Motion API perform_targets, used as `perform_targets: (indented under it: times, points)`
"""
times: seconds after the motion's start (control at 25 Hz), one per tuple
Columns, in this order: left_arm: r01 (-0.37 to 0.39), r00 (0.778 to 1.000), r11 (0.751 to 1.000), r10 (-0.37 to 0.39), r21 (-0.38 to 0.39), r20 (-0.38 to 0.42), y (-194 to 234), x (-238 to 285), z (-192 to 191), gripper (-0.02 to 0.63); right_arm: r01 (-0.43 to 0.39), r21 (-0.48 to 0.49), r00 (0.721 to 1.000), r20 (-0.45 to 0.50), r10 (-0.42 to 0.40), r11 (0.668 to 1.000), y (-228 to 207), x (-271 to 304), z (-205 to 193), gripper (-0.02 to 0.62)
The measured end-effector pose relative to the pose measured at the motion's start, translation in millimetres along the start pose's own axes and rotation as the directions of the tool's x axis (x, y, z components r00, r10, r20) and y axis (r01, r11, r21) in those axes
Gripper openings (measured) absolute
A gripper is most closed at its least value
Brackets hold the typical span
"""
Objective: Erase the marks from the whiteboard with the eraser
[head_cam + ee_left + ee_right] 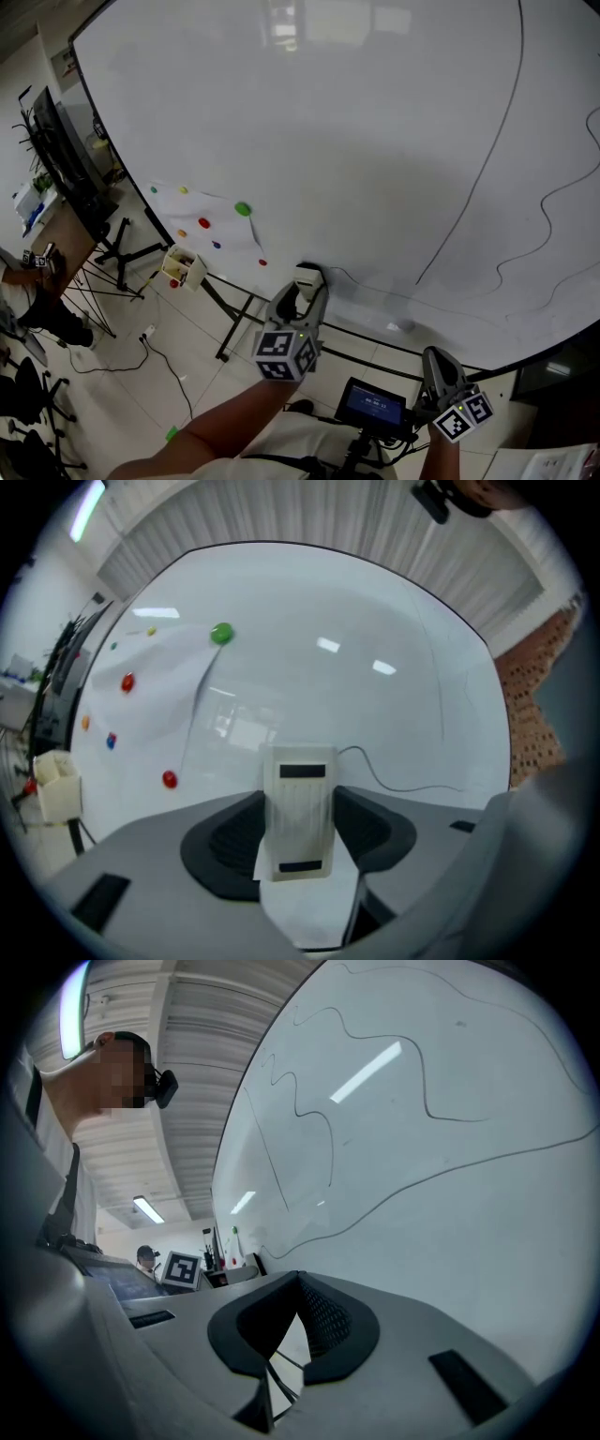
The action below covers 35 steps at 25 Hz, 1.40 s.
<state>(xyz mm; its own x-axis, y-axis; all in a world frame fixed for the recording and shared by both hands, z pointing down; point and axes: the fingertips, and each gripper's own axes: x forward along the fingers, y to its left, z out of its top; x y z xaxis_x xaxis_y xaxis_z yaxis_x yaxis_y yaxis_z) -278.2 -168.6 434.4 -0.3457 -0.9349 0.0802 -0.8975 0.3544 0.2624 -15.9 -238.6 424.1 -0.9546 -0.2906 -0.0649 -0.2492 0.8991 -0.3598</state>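
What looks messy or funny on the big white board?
Nothing is broken or spilled. The whiteboard just has wiggly black lines scribbled down its right side, not wiped off yet. The eraser is down near the bottom edge, pinched in the left tool, away from those lines.

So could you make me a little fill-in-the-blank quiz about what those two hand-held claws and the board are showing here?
1. The left gripper is shut on the white ___.
2. The right gripper has its jaws together and holds ___.
3. The largest magnet pinning the paper sheet to the whiteboard is coloured ___.

Missing words: eraser; nothing; green.
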Motion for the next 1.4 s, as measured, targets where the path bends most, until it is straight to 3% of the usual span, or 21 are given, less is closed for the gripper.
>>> perform_targets:
  times: [0.08, 0.16, 0.32, 0.44, 0.52, 0.64, 0.84, 0.92, 1.0, 1.16, 1.24, 1.32, 1.4]
  points:
    - [-0.085, 0.996, 0.986, 0.084, -0.142, -0.013, 30, -1, -8, 0.261, 0.003, 0.003, 1.000, -0.004, -0.003, 1.000, -2, -1, -1, 0.008]
    - [-0.137, 0.990, 0.964, 0.138, -0.226, -0.013, 50, -1, -9, 0.261, 0.008, 0.006, 1.000, -0.009, -0.008, 1.000, -5, -2, -2, 0.008]
    - [-0.167, 0.985, 0.953, 0.175, -0.253, 0.008, 51, 0, -1, 0.262, 0.012, 0.009, 1.000, -0.004, -0.012, 1.000, -6, -5, -2, 0.008]
    - [-0.142, 0.988, 0.954, 0.153, -0.264, 0.023, 36, 0, 3, 0.262, 0.016, 0.010, 1.000, -0.006, -0.016, 1.000, -7, -9, -2, 0.008]
    - [-0.106, 0.992, 0.970, 0.118, -0.220, 0.041, 18, 0, 9, 0.262, 0.022, 0.011, 1.000, -0.007, -0.022, 1.000, -9, -12, -3, 0.008]
    - [-0.065, 0.995, 0.994, 0.071, -0.089, 0.063, -11, 1, 20, 0.262, 0.031, 0.013, 0.999, -0.005, -0.031, 0.999, -11, -18, -2, 0.008]
    - [-0.011, 0.998, 0.992, 0.003, 0.126, 0.065, -46, 3, 20, 0.262, 0.024, 0.013, 1.000, -0.003, -0.024, 1.000, -12, -19, -3, 0.008]
    - [0.011, 0.999, 0.967, -0.024, 0.256, 0.048, -58, 5, 16, 0.262, 0.017, 0.010, 1.000, -0.007, -0.017, 1.000, -11, -18, -4, 0.008]
    - [0.021, 0.999, 0.926, -0.036, 0.377, 0.034, -63, 6, 13, 0.262, 0.007, -0.001, 1.000, -0.015, -0.008, 1.000, -6, -16, -6, 0.008]
    - [0.053, 0.998, 0.813, -0.021, 0.581, -0.061, -64, 4, -3, 0.262, -0.005, -0.008, 1.000, -0.026, 0.004, 1.000, -1, -13, -10, 0.008]
    - [0.092, 0.995, 0.805, -0.051, 0.586, -0.086, -63, 5, -9, 0.262, -0.007, -0.005, 1.000, -0.026, 0.006, 1.000, 0, -12, -11, 0.008]
    - [0.105, 0.994, 0.843, -0.096, 0.527, -0.044, -62, 1, 2, 0.261, -0.011, -0.005, 1.000, -0.026, 0.011, 1.000, 1, -10, -12, 0.008]
    - [0.034, 0.997, 0.880, -0.066, 0.474, 0.051, -51, -8, 23, 0.261, -0.013, -0.004, 1.000, -0.026, 0.013, 1.000, 2, -10, -12, 0.008]
